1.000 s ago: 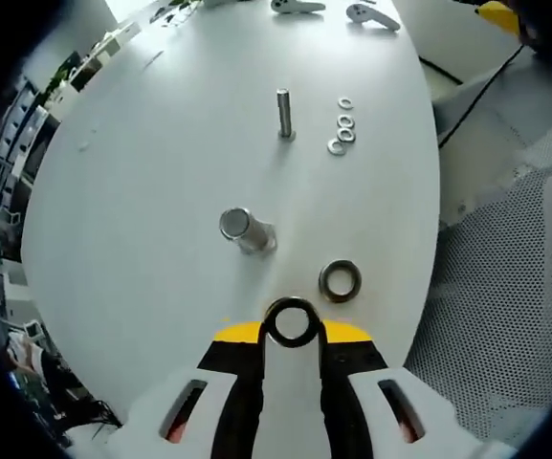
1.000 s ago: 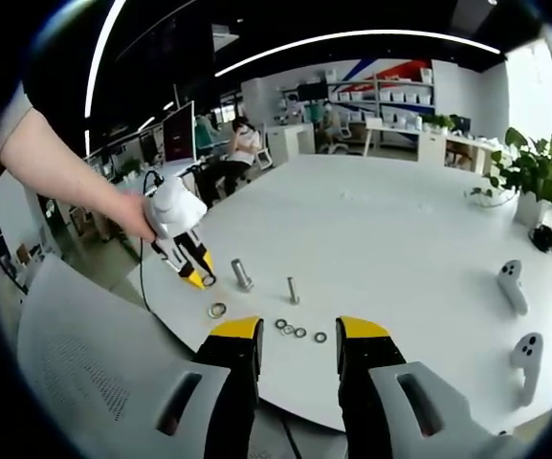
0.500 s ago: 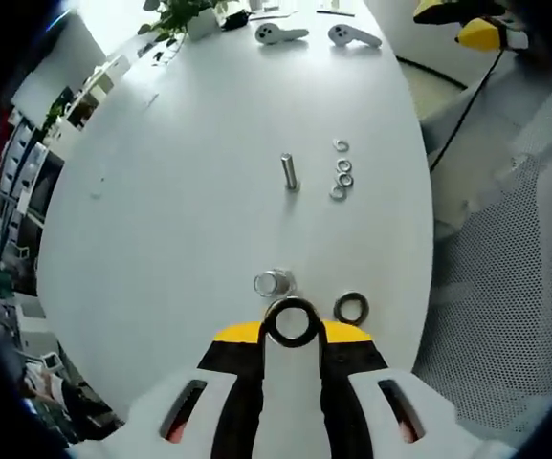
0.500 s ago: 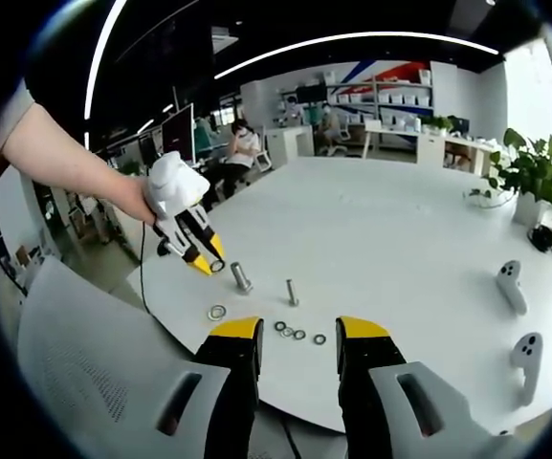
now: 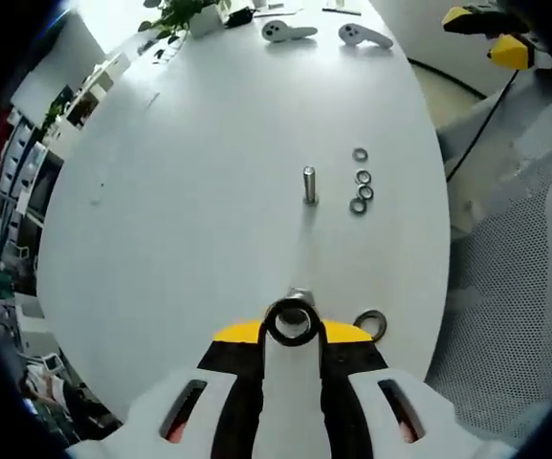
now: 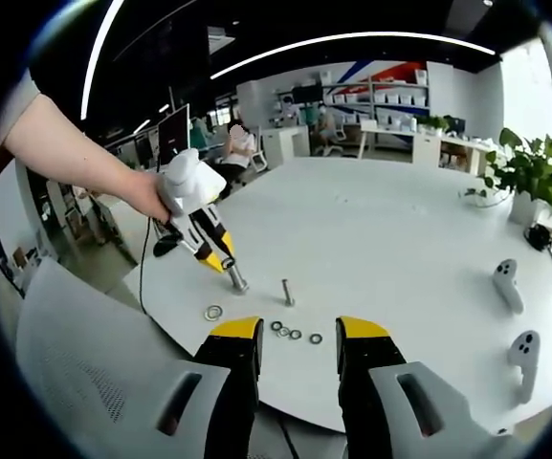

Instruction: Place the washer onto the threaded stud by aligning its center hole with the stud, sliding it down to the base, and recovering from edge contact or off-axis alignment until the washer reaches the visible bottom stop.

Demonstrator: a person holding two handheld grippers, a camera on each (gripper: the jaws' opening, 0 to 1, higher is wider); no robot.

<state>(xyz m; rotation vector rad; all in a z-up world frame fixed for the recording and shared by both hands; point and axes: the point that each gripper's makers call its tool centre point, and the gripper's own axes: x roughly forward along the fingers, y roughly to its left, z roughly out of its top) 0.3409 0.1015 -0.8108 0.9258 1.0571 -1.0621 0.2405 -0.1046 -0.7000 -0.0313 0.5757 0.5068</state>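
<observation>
My left gripper [image 5: 292, 337] is shut on a dark ring washer [image 5: 268, 323], held flat at the jaw tips. The top of a thick metal stud [image 5: 300, 295] peeks out just beyond the ring, so the washer hangs directly over it. In the right gripper view a hand holds the left gripper [image 6: 226, 265] tilted down, its yellow tips touching or just above the thick stud [image 6: 239, 281]. Whether the ring is on the stud I cannot tell. My right gripper [image 6: 297, 340] stands open and empty, near the table's edge.
A second large washer [image 5: 370, 324] lies on the white table [image 5: 189, 191] beside the stud. Farther off stand a thin stud [image 5: 309, 184] and several small washers [image 5: 362, 182]. Two white controllers [image 5: 290, 31] lie at the far end. A mesh chair back [image 6: 94, 382] is close by.
The left gripper carried the washer toward the thick stud and tilted down until the ring sits over the stud's top. The right gripper stayed still and open.
</observation>
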